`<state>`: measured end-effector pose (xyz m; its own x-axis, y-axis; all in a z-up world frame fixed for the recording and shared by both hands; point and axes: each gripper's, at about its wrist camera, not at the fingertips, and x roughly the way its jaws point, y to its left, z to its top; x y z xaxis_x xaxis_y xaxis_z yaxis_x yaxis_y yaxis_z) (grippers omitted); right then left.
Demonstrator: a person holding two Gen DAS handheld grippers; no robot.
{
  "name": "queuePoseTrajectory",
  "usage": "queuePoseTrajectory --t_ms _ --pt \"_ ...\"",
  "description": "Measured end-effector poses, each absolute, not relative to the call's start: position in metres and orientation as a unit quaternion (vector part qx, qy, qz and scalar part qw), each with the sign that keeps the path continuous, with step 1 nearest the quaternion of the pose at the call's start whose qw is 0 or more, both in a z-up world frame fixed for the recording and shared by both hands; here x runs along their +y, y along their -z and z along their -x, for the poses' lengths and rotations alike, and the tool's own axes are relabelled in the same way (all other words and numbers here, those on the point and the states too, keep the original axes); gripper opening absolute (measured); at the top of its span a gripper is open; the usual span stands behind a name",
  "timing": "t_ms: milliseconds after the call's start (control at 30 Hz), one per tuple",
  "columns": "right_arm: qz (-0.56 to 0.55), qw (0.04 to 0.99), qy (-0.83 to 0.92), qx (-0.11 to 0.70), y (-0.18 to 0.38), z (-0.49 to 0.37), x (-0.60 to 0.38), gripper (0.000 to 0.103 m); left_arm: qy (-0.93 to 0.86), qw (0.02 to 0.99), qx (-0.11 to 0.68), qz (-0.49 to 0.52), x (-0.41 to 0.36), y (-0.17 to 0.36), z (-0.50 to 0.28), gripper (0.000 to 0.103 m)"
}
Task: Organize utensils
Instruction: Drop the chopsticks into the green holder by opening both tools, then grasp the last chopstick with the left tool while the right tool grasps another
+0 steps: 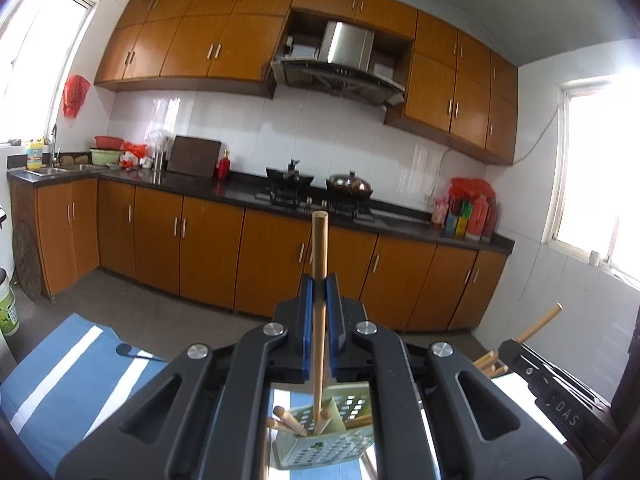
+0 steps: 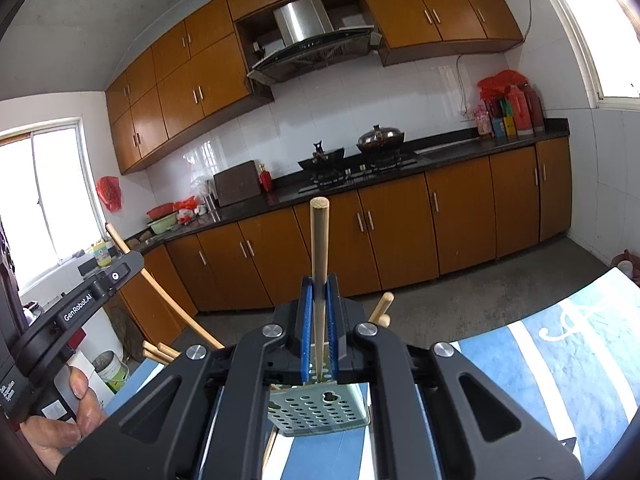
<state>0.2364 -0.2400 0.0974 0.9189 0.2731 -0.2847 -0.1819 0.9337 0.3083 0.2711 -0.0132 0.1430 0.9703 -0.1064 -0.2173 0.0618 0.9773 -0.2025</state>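
My left gripper [image 1: 319, 286] is shut on a wooden chopstick [image 1: 319, 252] that stands upright between its blue pads. Below it sits a pale green perforated utensil holder [image 1: 320, 446] with several wooden chopsticks in it. My right gripper [image 2: 320, 286] is shut on another upright wooden chopstick [image 2: 319, 248]. The same green holder [image 2: 320, 410] lies under it, on a blue and white cloth [image 2: 560, 368]. The right gripper's body [image 1: 560, 392] shows at the right edge of the left wrist view. In the right wrist view a hand [image 2: 76, 420] holds the left gripper's body [image 2: 72, 312].
A kitchen lies ahead: orange lower cabinets [image 1: 208, 248], a dark counter [image 1: 400, 226] with a gas hob [image 1: 312, 196] and a lidded wok [image 1: 350, 184], and a sink [image 1: 64, 170] at the left. A white bucket [image 2: 110, 370] stands on the grey floor.
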Motion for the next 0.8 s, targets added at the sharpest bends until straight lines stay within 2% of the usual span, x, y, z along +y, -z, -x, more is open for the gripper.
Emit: queuePoseTrajectory --t_ms 167,300,500,600,800 --pt "-0.132 0.969 -0.114 0.173 -0.094 -0.233 -0.237 0.009 0.048 0.984 0.134 0.111 -0.003 -0.136 -0.273 0.010" --pt "-0.138 0.971 -0.108 0.162 -0.100 -0.221 -0.245 0.023 0.049 0.984 0.129 0.117 0.002 -0.143 -0.264 0.017" --pt "-0.133 0.974 -0.087 0.161 -0.099 -0.195 -0.262 0.023 0.044 0.986 0.120 0.107 0.015 -0.153 -0.231 0.021" --pt "-0.128 0.972 -0.071 0.182 -0.085 -0.186 -0.271 0.024 0.035 0.987 0.126 0.098 0.028 -0.147 -0.211 0.026" --pt "-0.101 0.952 -0.057 0.283 -0.016 -0.182 -0.275 0.024 -0.001 0.984 0.166 0.069 0.059 -0.108 -0.180 0.031"
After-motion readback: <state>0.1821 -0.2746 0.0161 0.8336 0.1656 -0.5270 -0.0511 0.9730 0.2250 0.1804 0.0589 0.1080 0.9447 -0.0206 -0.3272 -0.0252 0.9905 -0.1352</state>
